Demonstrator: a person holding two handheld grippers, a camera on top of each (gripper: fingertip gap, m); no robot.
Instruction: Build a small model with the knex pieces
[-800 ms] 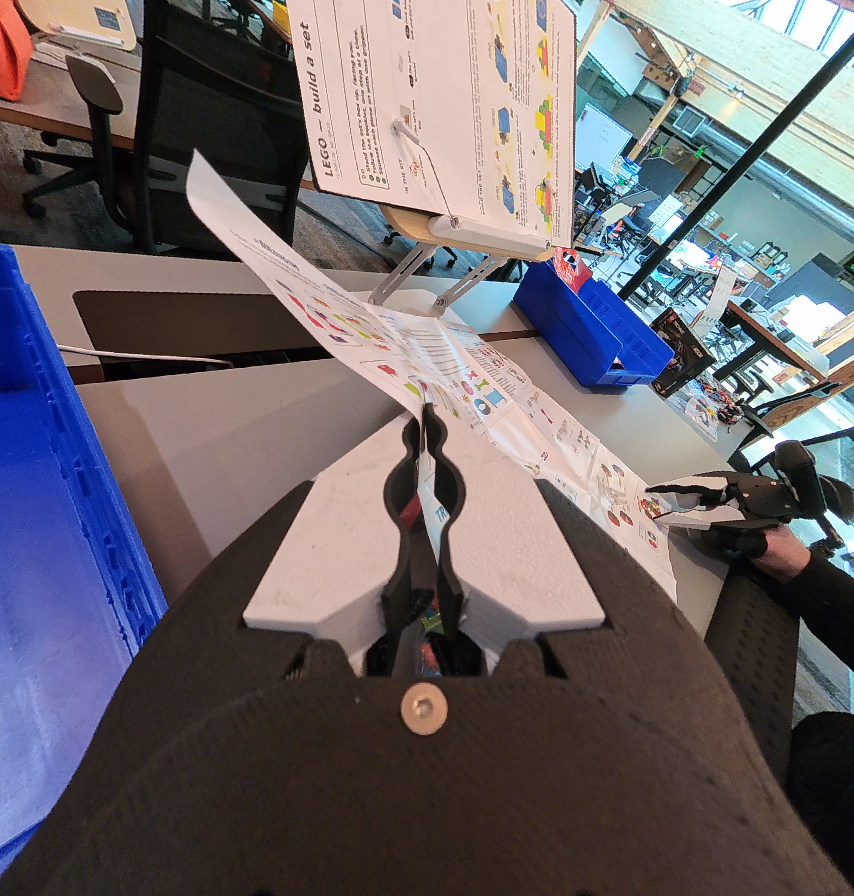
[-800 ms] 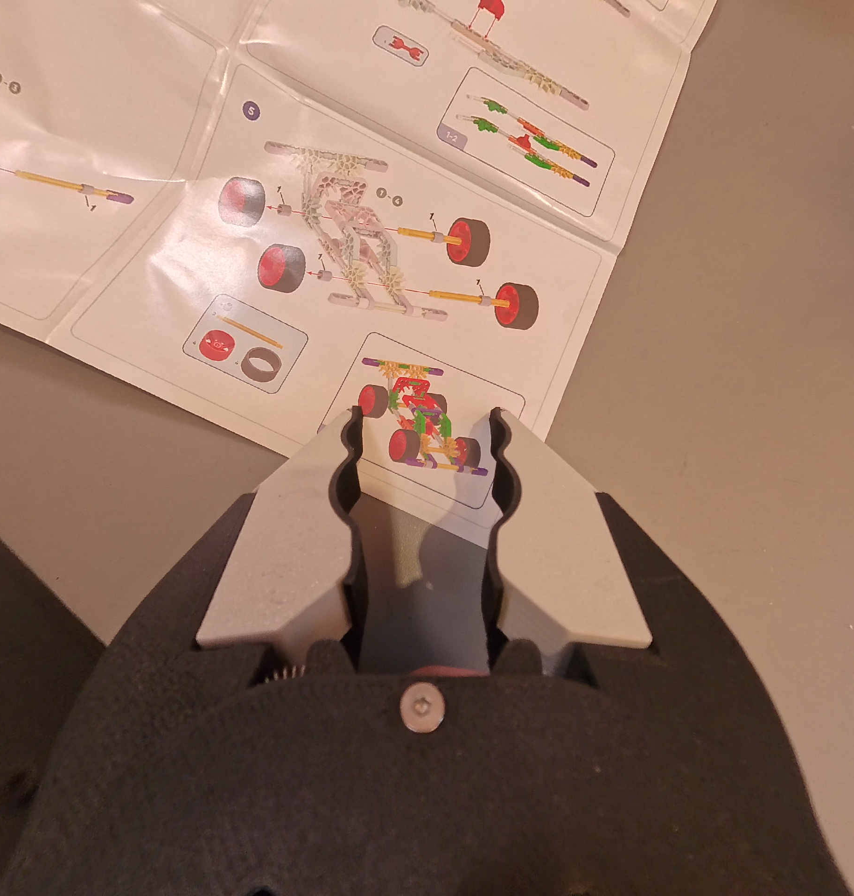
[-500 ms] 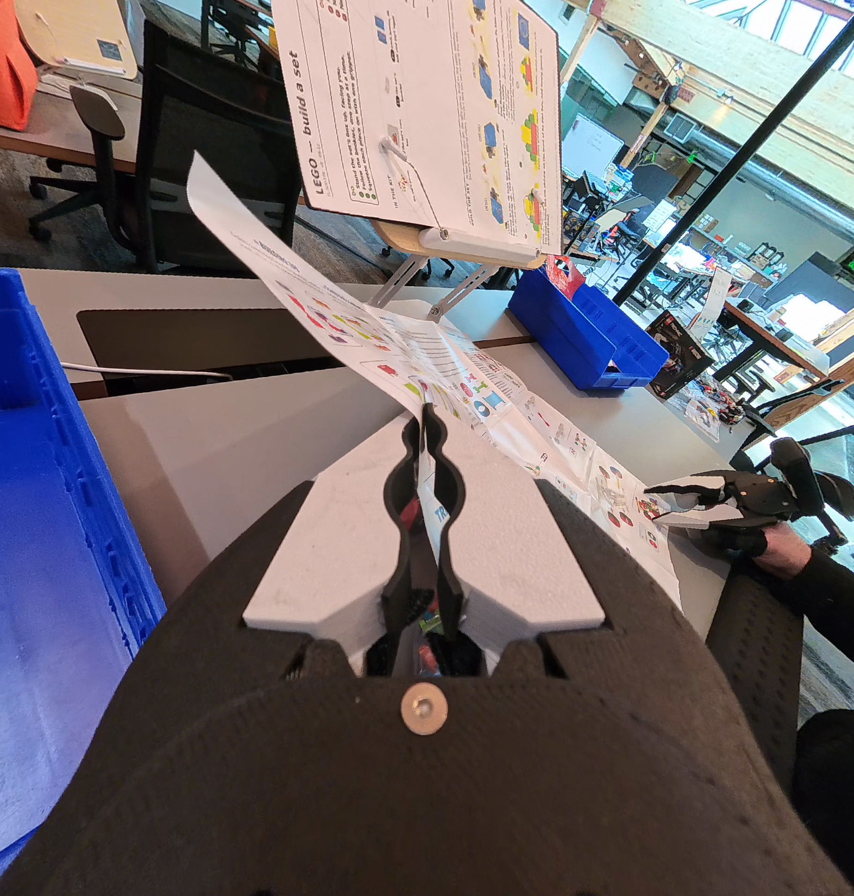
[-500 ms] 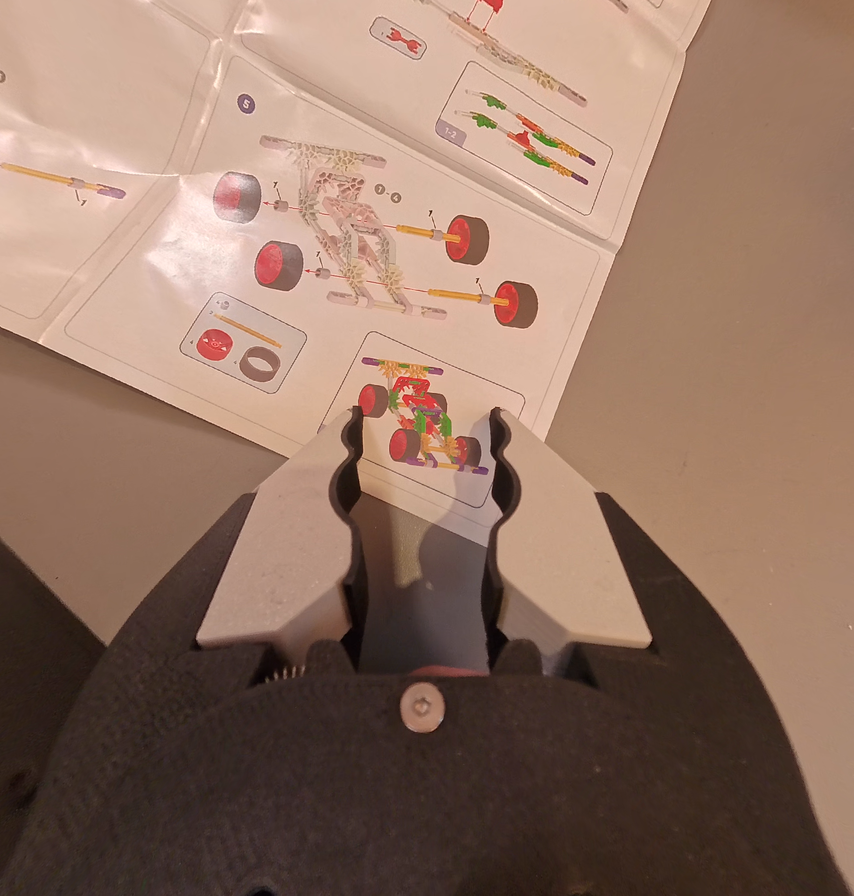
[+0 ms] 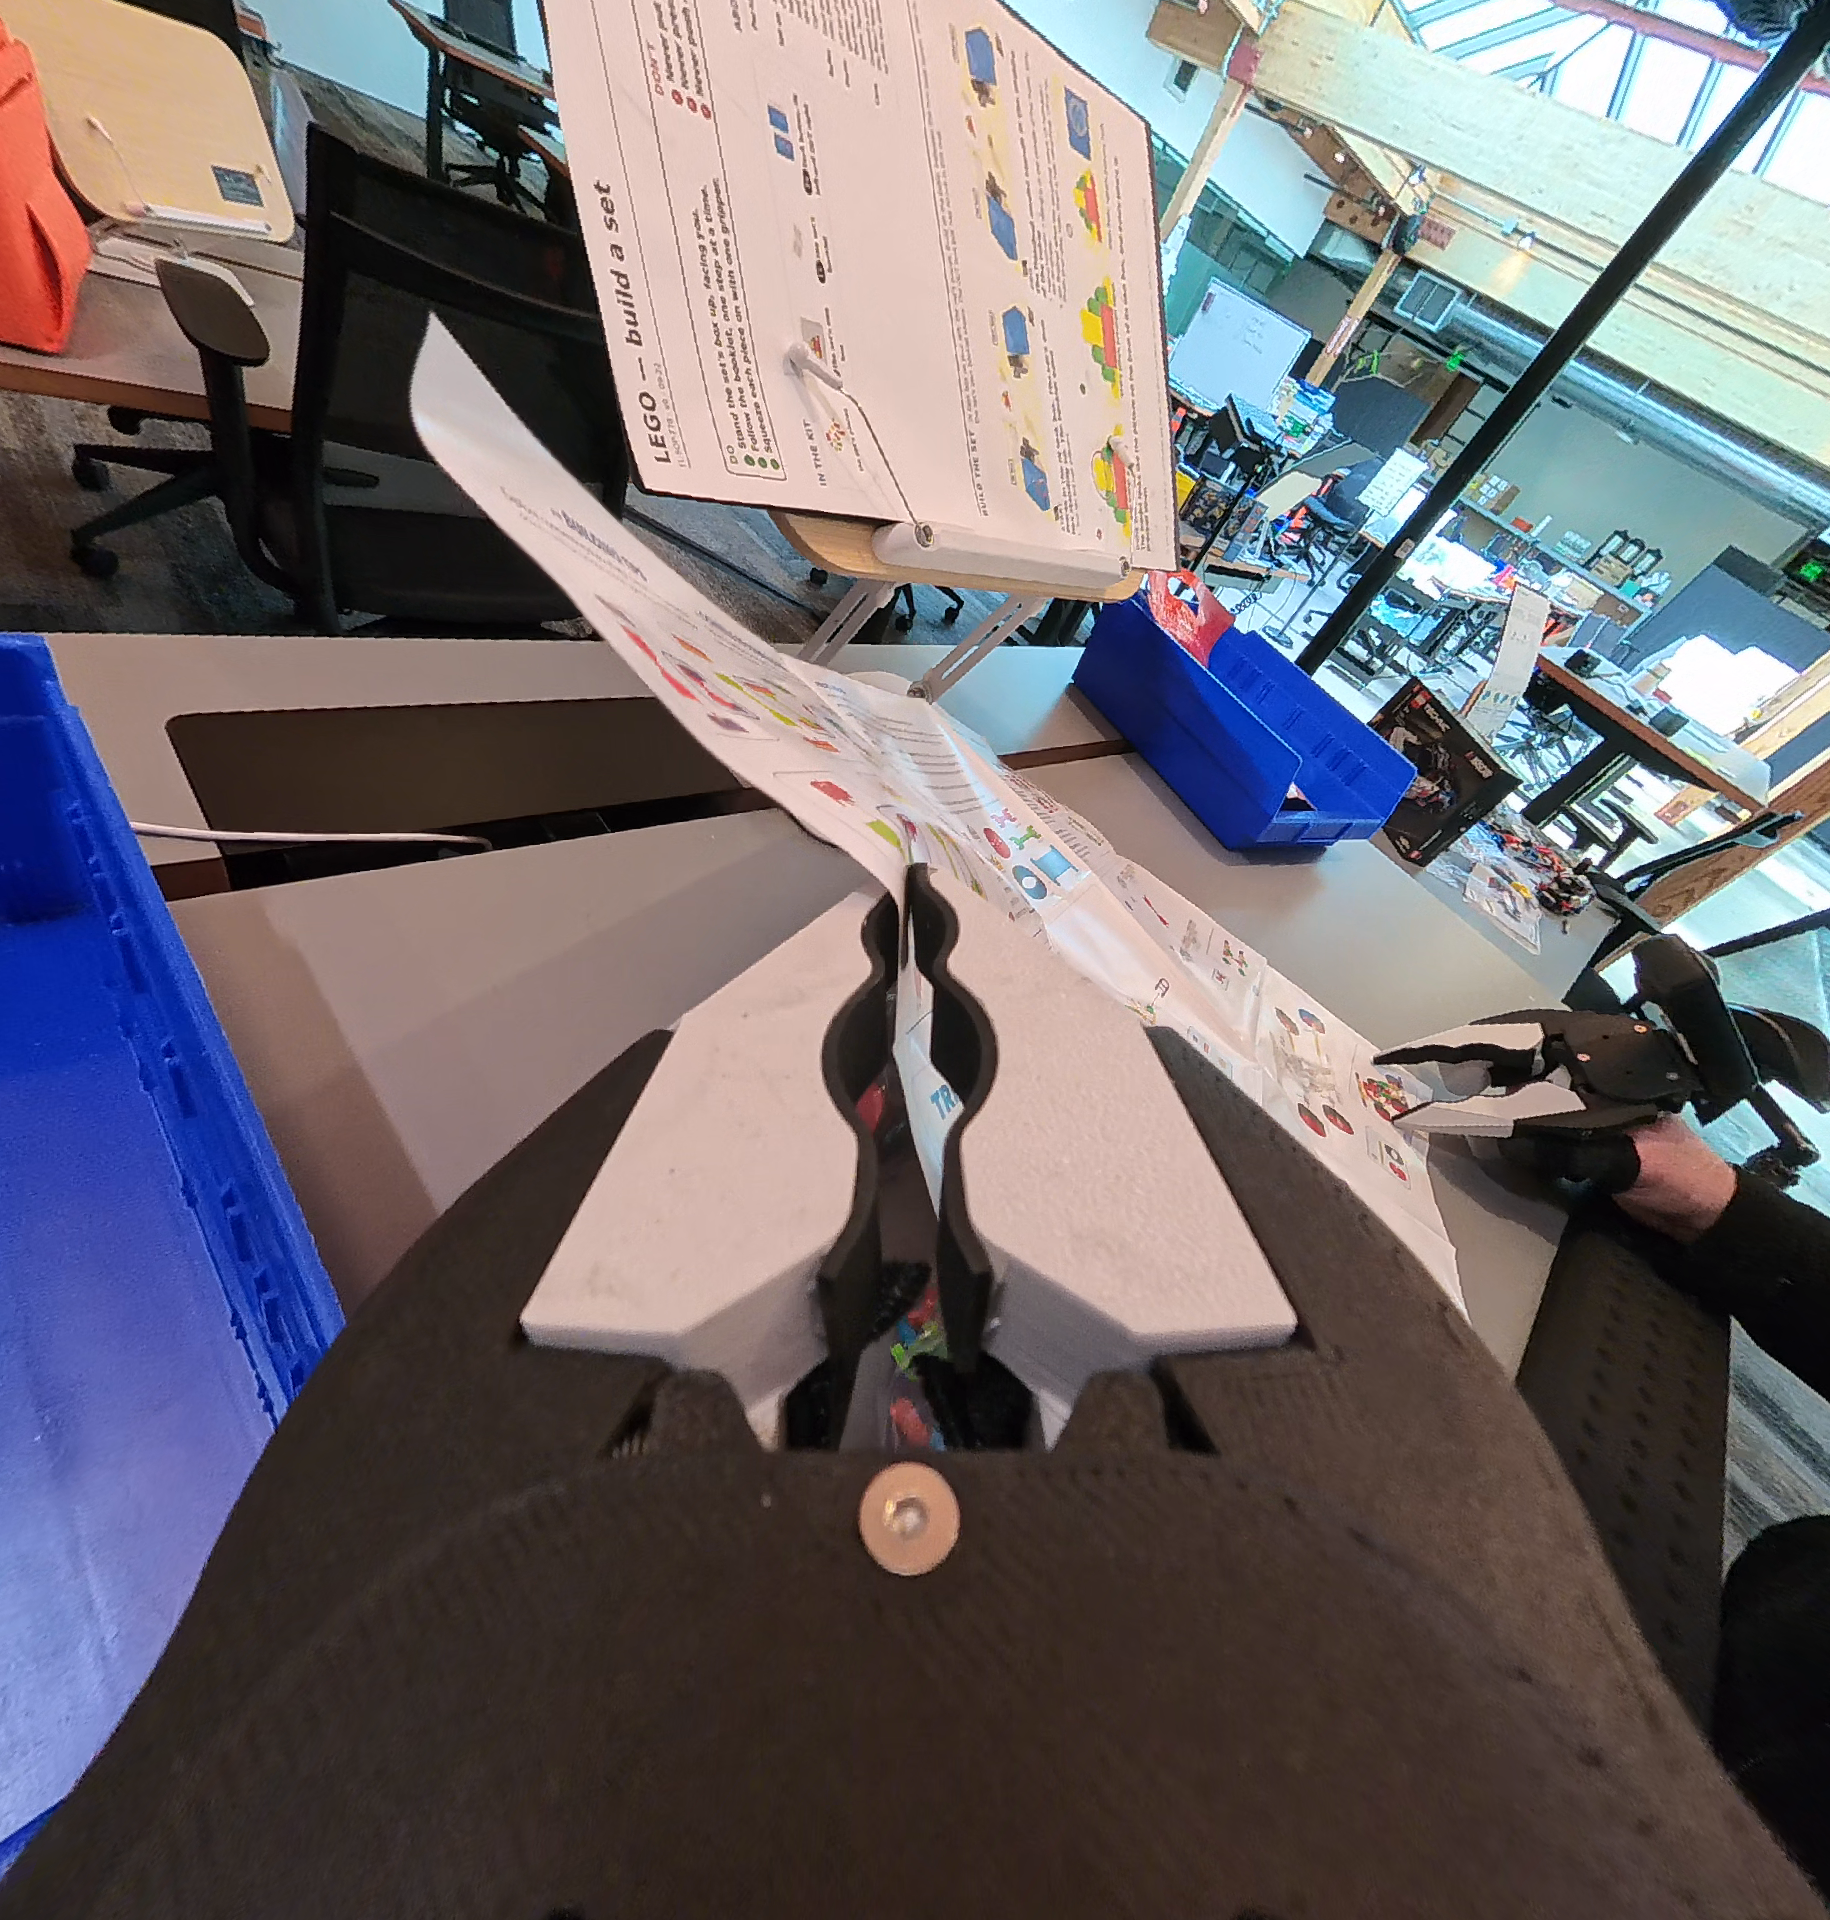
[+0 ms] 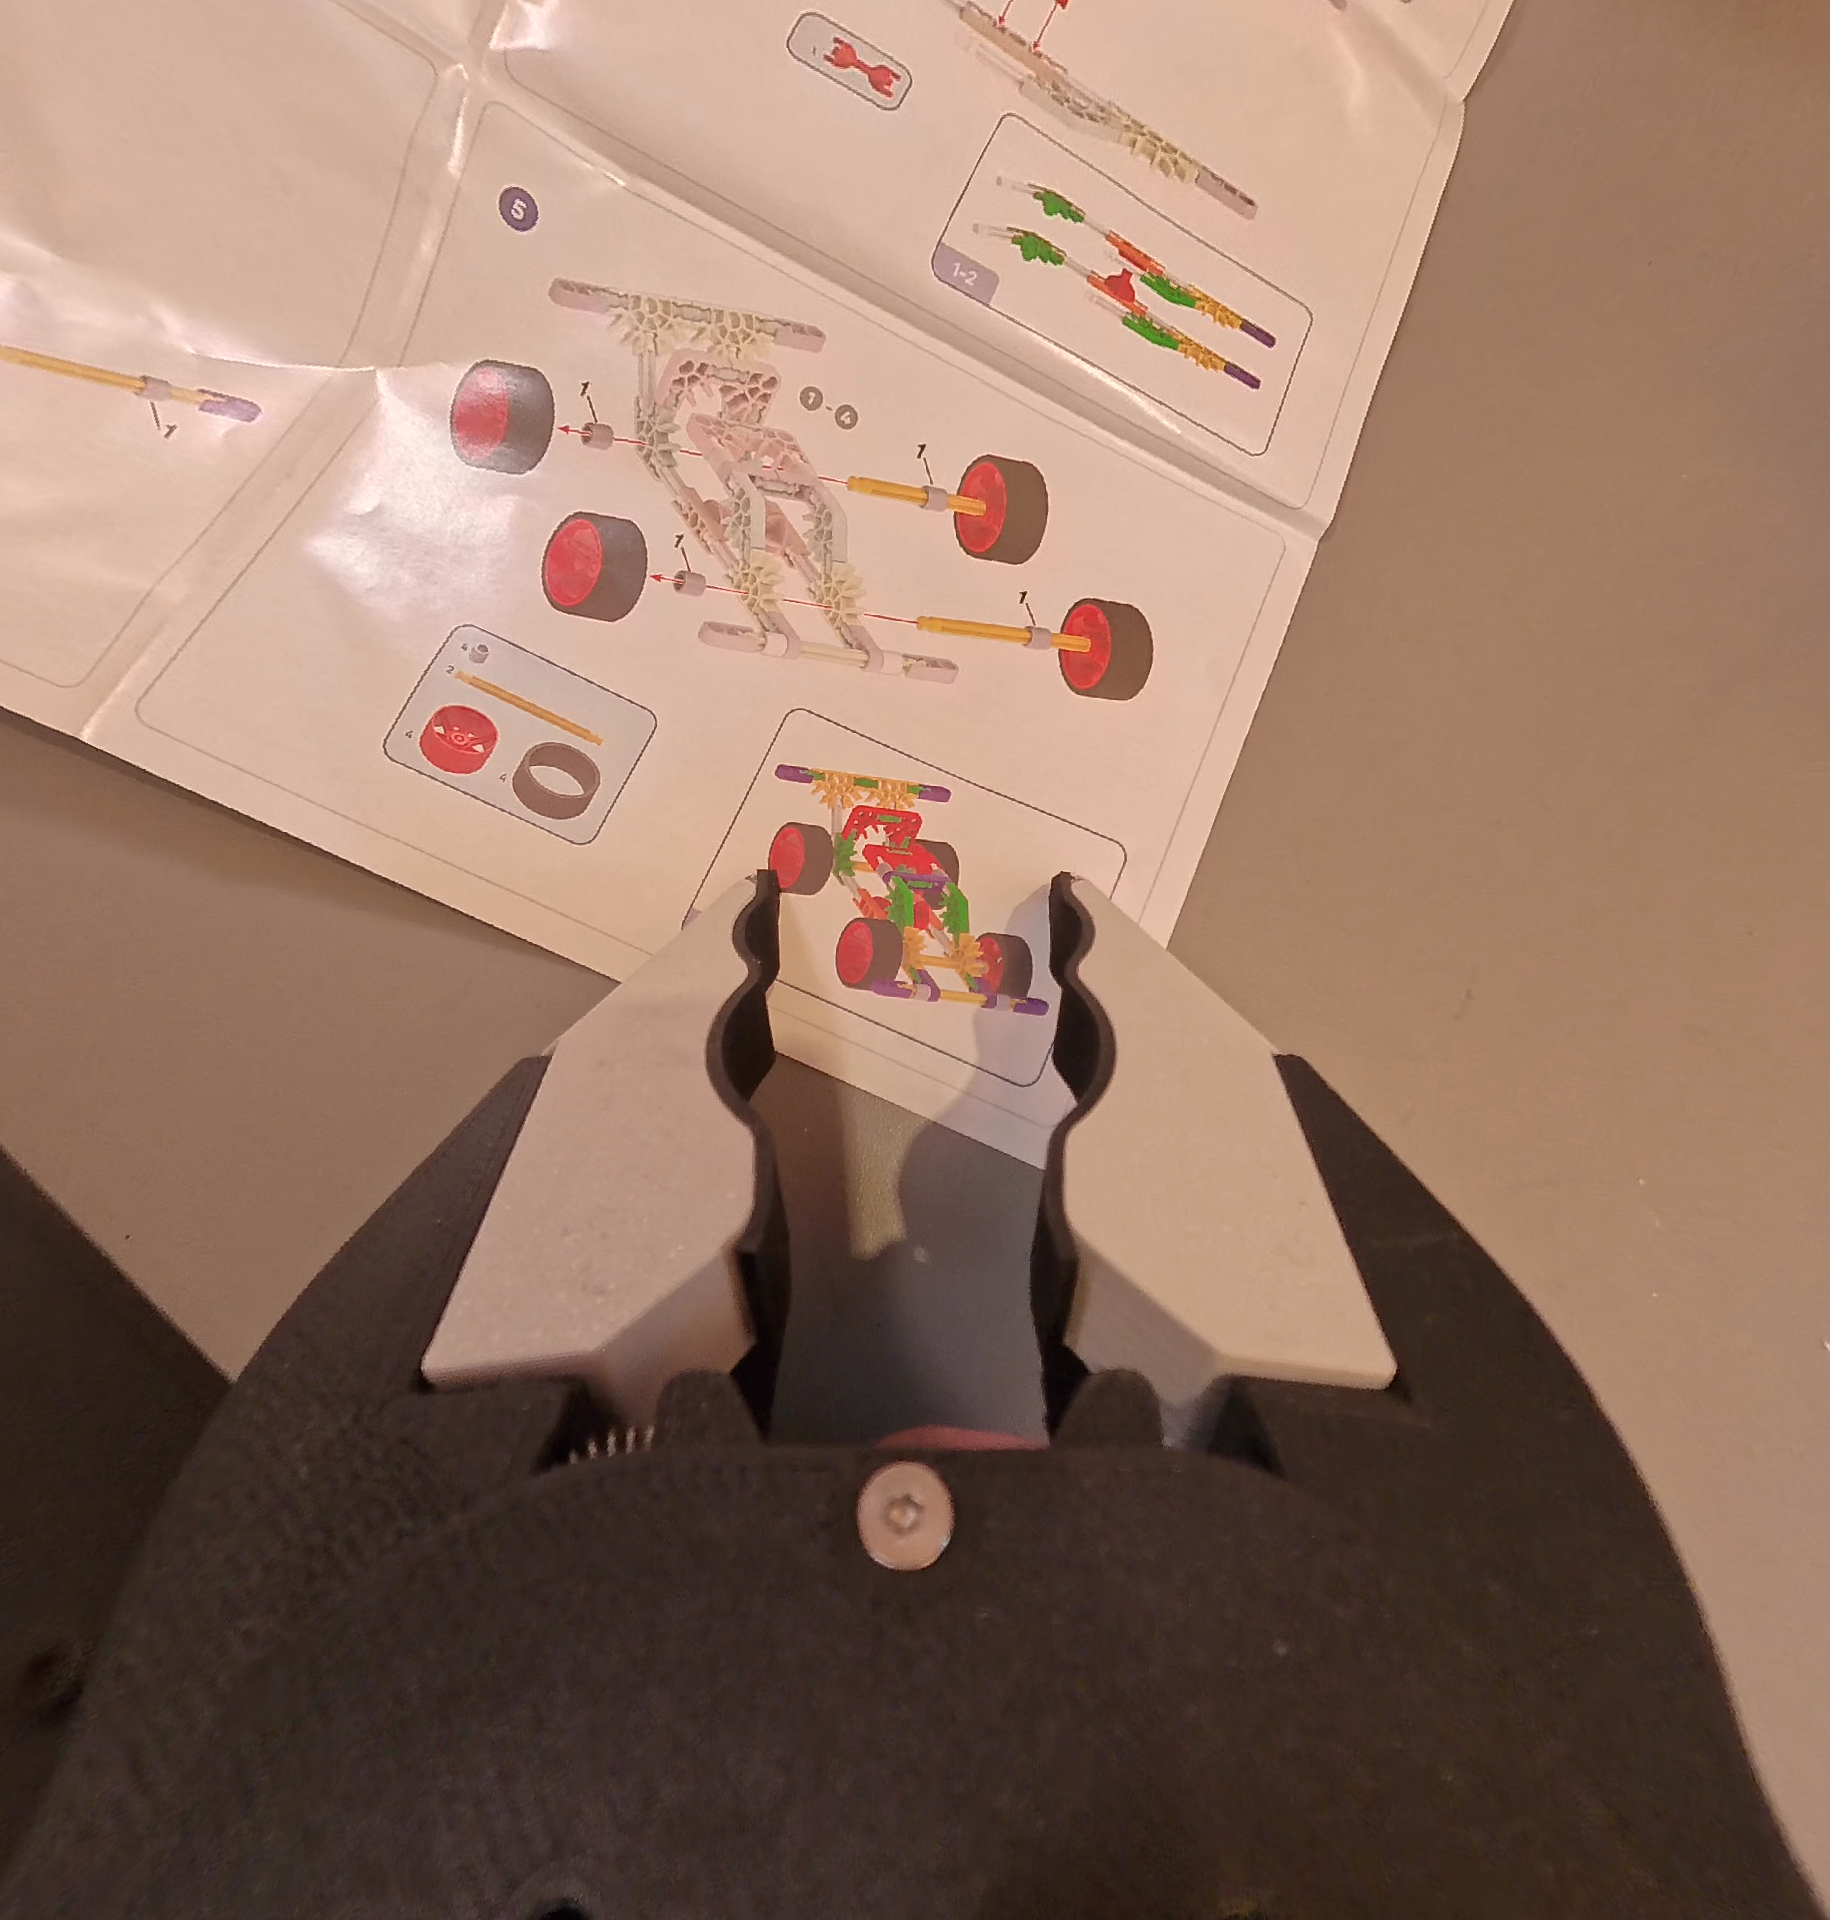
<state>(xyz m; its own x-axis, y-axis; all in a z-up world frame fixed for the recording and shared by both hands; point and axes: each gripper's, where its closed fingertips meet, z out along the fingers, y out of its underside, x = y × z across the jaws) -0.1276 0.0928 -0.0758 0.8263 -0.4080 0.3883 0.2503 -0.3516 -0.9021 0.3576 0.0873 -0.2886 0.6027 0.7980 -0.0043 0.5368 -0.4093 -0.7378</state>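
A large unfolded instruction sheet (image 5: 890, 769) with coloured toy-car diagrams lies partly on the grey table (image 5: 495, 987). My left gripper (image 5: 909, 883) is shut on one edge of the sheet and holds that end up off the table, so the paper rises toward the upper left. My right gripper (image 6: 916, 883) is open and hovers over the sheet's near corner (image 6: 932, 582), its fingertips on either side of the printed car picture. The right gripper also shows in the left wrist view (image 5: 1410, 1086), held by a hand at the sheet's far end.
A big blue bin (image 5: 90, 1195) stands at the left. A printed guide page on a stand (image 5: 880, 270) rises behind the sheet. A smaller blue bin (image 5: 1233, 727) and a dark box (image 5: 1441, 779) sit at the back right. Office chairs stand beyond the table. The left gripper's tips are roughly 55 centimeters from the right gripper's.
The left gripper view has shifted slightly, with the sheet still held. The right gripper has stayed open over the same corner, almost still.
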